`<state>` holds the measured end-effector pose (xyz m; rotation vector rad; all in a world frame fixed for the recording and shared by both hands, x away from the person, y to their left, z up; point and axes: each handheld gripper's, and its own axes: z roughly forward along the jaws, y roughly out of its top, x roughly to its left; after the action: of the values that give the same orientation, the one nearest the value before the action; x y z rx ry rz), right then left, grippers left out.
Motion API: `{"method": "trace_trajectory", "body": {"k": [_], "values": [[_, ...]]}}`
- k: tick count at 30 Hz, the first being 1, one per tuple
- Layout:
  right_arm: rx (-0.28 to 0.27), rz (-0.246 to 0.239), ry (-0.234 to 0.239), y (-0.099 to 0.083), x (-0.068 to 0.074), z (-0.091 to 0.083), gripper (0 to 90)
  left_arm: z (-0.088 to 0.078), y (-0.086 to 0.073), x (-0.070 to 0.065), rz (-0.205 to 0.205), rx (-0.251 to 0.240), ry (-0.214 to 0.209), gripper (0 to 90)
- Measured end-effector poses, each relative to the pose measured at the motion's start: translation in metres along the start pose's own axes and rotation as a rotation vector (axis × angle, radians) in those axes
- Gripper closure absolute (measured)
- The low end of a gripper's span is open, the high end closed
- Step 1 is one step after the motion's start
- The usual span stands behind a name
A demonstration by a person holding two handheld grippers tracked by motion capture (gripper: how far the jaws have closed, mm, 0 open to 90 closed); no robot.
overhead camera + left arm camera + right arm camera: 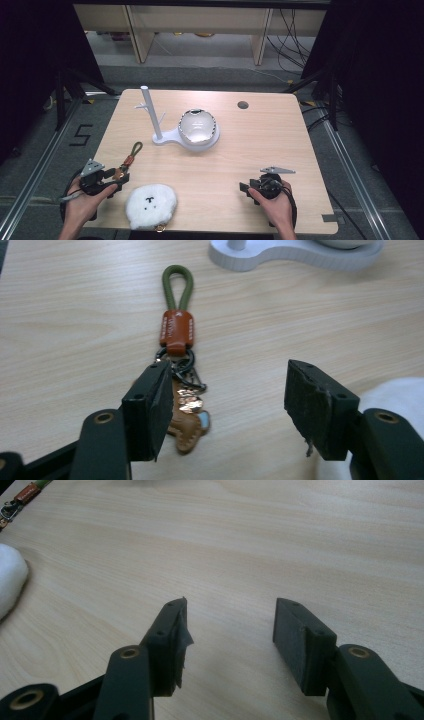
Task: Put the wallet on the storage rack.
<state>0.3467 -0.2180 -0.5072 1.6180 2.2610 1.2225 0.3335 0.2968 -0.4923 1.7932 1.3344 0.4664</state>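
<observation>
Lining up on the keychain [178,370], which is lying flat just beside the fluffy white plush [150,206]; left tool [225,405] is held wide open around it, nothing gripped yet. Closing down is probably needed next. Right tool [230,640] is parked open, empty.

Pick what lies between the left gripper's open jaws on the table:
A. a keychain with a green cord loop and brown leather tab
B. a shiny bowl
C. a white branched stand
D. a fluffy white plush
A: in the left gripper view, the keychain lies on the table between the open jaws of the left gripper, its charms close to one jaw.
</observation>
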Motion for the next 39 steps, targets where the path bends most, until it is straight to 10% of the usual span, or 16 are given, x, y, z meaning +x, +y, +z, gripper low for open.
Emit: {"method": "trace_trajectory", "body": {"k": [22, 30, 39], "values": [[-0.007, 0.012, 0.036, 0.006, 0.004, 0.0, 48.0, -0.01, 0.027, -0.022, 0.094, 0.31, -0.204, 37.2], [0.015, 0.022, 0.054, 0.006, 0.007, 0.002, 47.5, 0.003, 0.023, -0.027, 0.192, 0.52, -0.227, 36.8], [0.013, 0.01, 0.06, 0.006, 0.009, 0.004, 47.1, 0.017, 0.02, -0.035, 0.2, 0.572, -0.227, 37.2]]}}
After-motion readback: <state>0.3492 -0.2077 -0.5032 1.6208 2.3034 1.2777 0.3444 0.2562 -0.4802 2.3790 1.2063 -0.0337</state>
